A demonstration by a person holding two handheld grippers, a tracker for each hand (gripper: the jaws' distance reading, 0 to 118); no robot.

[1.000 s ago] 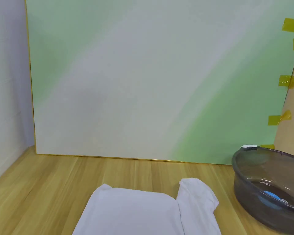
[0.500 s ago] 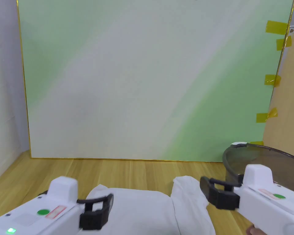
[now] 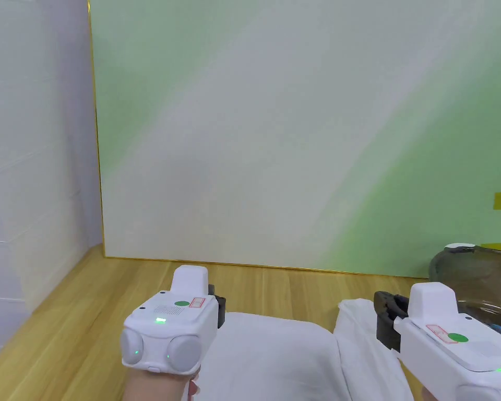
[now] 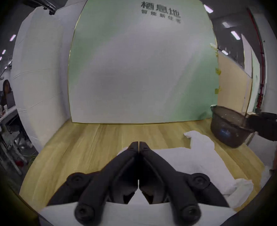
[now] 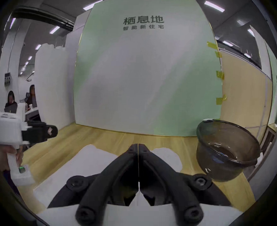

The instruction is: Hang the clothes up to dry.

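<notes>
A white garment (image 3: pixel 275 355) lies flat on the wooden table (image 3: pixel 114 323), one sleeve (image 3: pixel 356 323) sticking out at its far right. The same garment (image 4: pixel 191 161) (image 5: pixel 92 161) lies under both grippers. My left gripper (image 4: pixel 138 144) hovers over the garment's far left part, jaws pressed together with nothing between them. In the head view its white body hides most of the left gripper (image 3: pixel 218 305). My right gripper (image 5: pixel 137 145) hangs above the sleeve area, jaws also closed and empty; its dark jaws (image 3: pixel 388 313) point toward the back wall.
A dark translucent basin (image 3: pixel 474 282) (image 5: pixel 227 151) stands at the table's right, something blue inside. A green and white panel (image 3: pixel 307 130) closes off the back, a white wall (image 3: pixel 30 183) the left. People sit at desks (image 5: pixel 12 102) beyond the wall.
Both grippers have come up into the head view over the garment. The left one turned from pointing right to pointing forward. The camera has swung left.
</notes>
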